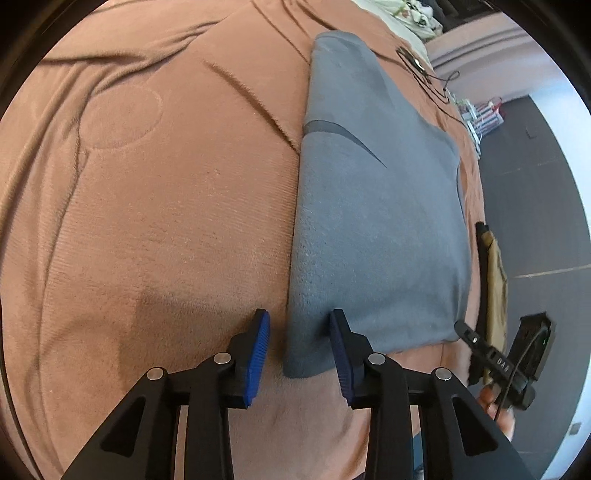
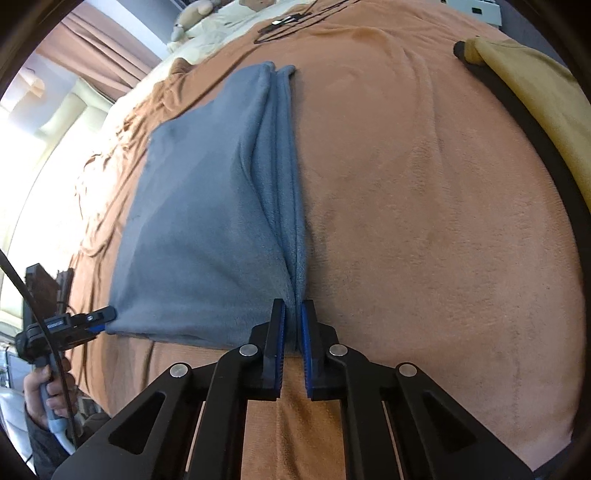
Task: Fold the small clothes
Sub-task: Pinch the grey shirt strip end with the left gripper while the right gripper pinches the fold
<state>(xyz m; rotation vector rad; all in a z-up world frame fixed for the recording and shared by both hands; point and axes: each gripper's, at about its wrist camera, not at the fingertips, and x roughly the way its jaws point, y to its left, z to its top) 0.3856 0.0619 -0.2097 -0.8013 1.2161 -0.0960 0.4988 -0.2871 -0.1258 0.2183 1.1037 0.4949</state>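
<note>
- The grey fleece garment (image 1: 376, 221) lies on a bed under an orange-brown blanket (image 1: 166, 221). It is already doubled into a long flat panel, so I judge at least one fold done and a further fold or two left.
- The right gripper (image 2: 293, 325) is pinched tight on the near corner of the garment, where the stacked edges bunch into a ridge between the blue pads.
- The left gripper (image 1: 300, 343) stands at the garment's other near corner with its jaws partly apart. The corner sits between the pads, one pad touching the cloth and the other clear of it, so it has no firm hold yet.
- Next, in my judgement, the left must close on its corner before both lift the near edge toward the far end.
- Beyond the garment's far end lie black cables (image 2: 280, 24) and a pale pillow (image 2: 221, 35). To the garment's right rests a yellow cloth (image 2: 535, 96) with a black edge, well apart.
- Nothing lies on the garment itself. The cables could snag a long throw.
</note>
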